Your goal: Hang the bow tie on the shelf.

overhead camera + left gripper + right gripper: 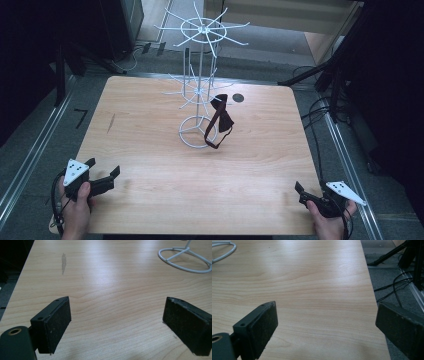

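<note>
Left tongs: spread, empty, parked at near bench corner.
Right tongs: spread, empty, opposite corner.
Dark maroon fabric bow tie: hung by strap from white wire display stand, mid light wooden bench, likely for display.

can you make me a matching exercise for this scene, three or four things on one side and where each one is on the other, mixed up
Things:
1. bow tie
2. wire rack
3. left tool
4. right tool

Places:
A. near right corner of the table
B. hanging from an arm of the rack
C. near left corner of the table
D. standing at the middle of the table, toward the far side

Pairs: 1-B, 2-D, 3-C, 4-A
</note>
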Demonstrator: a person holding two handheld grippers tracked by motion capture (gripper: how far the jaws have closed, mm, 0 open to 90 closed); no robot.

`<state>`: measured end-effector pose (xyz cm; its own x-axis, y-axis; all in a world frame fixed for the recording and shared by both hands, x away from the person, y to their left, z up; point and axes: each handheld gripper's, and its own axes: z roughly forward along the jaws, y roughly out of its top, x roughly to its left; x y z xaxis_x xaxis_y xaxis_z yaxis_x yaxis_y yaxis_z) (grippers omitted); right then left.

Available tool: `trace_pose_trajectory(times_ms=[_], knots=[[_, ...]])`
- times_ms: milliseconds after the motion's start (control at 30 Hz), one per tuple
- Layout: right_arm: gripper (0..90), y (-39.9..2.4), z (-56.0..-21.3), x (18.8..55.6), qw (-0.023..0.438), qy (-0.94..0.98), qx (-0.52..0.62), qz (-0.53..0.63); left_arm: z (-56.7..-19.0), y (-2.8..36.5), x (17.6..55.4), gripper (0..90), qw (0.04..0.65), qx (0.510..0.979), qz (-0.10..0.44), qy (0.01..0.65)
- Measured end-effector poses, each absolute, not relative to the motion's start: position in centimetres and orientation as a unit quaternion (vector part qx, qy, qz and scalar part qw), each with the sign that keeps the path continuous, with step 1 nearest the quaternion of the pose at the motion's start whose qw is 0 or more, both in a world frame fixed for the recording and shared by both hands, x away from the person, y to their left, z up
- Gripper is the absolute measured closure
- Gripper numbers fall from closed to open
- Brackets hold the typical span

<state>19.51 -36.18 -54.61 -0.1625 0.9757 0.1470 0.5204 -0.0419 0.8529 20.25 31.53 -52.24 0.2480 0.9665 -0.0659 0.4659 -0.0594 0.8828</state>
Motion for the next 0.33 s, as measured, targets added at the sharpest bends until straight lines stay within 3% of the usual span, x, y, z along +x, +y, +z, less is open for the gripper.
trace_pose_trajectory(times_ms=[333], knots=[[5.8, -36.14, -54.69, 19.63, 0.274, 0.633, 0.594, 0.415, -52.23, 31.58, 20.28, 8.8, 0.425, 0.666, 0.291, 0.540]])
